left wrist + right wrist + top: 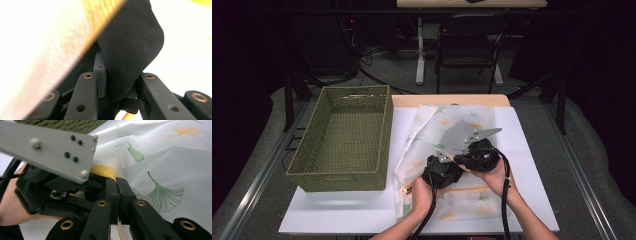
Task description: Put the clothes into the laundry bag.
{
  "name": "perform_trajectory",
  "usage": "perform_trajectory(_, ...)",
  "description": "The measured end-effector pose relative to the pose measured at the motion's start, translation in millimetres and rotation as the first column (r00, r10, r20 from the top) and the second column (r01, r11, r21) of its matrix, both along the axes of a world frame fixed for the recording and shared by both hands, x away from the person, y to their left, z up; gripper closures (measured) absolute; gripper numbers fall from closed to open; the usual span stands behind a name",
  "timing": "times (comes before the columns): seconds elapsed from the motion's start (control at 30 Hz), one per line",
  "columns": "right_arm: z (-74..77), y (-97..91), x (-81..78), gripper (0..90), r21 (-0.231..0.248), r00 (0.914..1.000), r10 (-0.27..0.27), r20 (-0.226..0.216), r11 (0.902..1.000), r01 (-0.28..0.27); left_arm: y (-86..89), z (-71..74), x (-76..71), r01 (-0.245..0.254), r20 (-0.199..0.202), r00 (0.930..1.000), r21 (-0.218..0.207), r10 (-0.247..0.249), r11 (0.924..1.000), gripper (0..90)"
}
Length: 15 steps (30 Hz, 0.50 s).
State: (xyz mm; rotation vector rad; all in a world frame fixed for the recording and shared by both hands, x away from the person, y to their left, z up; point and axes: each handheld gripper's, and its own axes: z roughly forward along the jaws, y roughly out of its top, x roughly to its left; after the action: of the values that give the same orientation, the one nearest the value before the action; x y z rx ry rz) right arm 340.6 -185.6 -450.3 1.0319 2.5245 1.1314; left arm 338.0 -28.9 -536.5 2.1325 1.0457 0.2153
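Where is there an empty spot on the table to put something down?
The woven basket is empty inside. There's a bare white strip of table in front of the basket, beside the leaf-print cloth, and a narrower strip along the cloth's right side. The middle is crowded: both hands and their hand-held grippers sit together on the cloth.

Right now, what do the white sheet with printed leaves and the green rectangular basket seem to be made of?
The white sheet with printed leaves looks like thin, sheer woven fabric: a fine mesh grain shows and it drapes in folds. The green rectangular basket seems woven fibre, matte, perhaps paper cord or grass; its walls show a braided texture.
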Motion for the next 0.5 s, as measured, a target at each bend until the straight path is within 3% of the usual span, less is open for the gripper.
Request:
perform_trajectory(0.1,-0.1,-0.4,0.1,89.1,0.003,1.0000,0.000,-0.004,1.0000,0.000,-1.2,0.0,4.8,-0.013,0.009,0.9999,0.005,0.013,0.9999,73.7)
perform_trajectory(0.17,-0.3,-0.7,0.1,89.1,0.001,1.0000,-0.001,-0.004,1.0000,0.001,-1.2,-0.8,5.2,-0.004,-0.011,0.9999,-0.002,0.004,1.0000,66.7)
perform_trajectory(0.3,-1.0,-1.5,0.3,89.1,0.003,1.0000,0.002,-0.008,1.0000,-0.002,4.9,3.7,1.9,0.050,-0.029,0.9983,0.015,-0.050,0.9986,50.2)
perform_trajectory(0.5,-0.9,-2.0,0.6,89.1,0.005,0.9999,-0.002,-0.011,1.0000,0.002,26.4,17.1,-11.4,0.134,-0.026,0.9907,0.049,-0.133,0.9897,36.2)
